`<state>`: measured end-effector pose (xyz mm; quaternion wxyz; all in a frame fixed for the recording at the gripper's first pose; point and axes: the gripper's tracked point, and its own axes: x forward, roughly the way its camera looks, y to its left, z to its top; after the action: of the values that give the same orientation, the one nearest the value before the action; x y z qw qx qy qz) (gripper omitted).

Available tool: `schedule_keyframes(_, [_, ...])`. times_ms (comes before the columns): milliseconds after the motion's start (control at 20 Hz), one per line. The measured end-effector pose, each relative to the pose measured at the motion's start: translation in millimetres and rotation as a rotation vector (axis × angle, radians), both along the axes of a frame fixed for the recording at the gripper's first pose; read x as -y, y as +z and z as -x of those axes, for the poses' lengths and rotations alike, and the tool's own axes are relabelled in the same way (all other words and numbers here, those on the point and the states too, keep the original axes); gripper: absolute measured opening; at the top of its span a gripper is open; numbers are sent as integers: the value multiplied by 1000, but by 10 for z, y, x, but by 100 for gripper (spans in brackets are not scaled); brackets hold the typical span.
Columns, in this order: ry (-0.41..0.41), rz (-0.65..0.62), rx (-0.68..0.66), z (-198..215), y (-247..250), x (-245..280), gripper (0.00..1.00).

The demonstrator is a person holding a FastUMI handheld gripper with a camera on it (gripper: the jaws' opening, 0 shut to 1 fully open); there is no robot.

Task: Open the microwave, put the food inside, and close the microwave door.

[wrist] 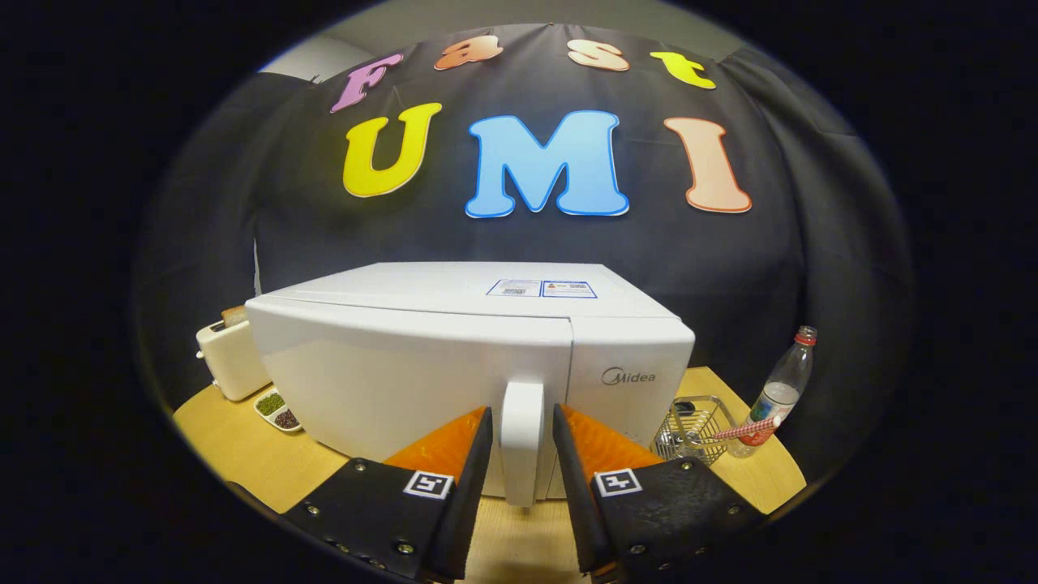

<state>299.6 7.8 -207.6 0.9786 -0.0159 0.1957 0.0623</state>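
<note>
We see a yellow wooden table (235, 446) and a black cloth wall. On it stand one white microwave (422, 365), door closed, one toaster (229, 357), one bottle (780, 389), one wire basket (693, 430). Our claw (522, 422) is spread around the door handle (521, 438), not squeezing.

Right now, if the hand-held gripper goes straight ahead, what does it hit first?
The white microwave's upright door handle, which stands between the open hand-held gripper's fingers; it probably meets that closed door, though depth is unclear.

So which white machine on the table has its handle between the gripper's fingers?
The microwave: its upright handle stands between the open gripper fingers, with a gap each side. The smaller toaster sits off behind the microwave's left corner.
</note>
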Motion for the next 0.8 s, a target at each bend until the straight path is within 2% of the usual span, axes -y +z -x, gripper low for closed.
schedule_keyframes(50, [-8, 23, -2, -42, -7, 67, 49])
schedule_keyframes(100, [-28, 21, 1, 94, 69, 99, 29])
schedule_keyframes(150, [-33, 6, -8, -27, 17, 76, 28])
schedule_keyframes(250, [-41, -12, -17, -19, 1, 48, 28])
schedule_keyframes(300, [-37, 1, -11, -11, 21, 40, 19])
schedule_keyframes(350, [-35, 5, -14, 5, 22, 46, 18])
schedule_keyframes(400, [-30, 1, -21, 22, 35, 42, 11])
schedule_keyframes(650, [-27, -15, -50, 56, 19, 25, 11])
schedule_keyframes(800, [5, 41, -32, 300, 50, -9, 11])
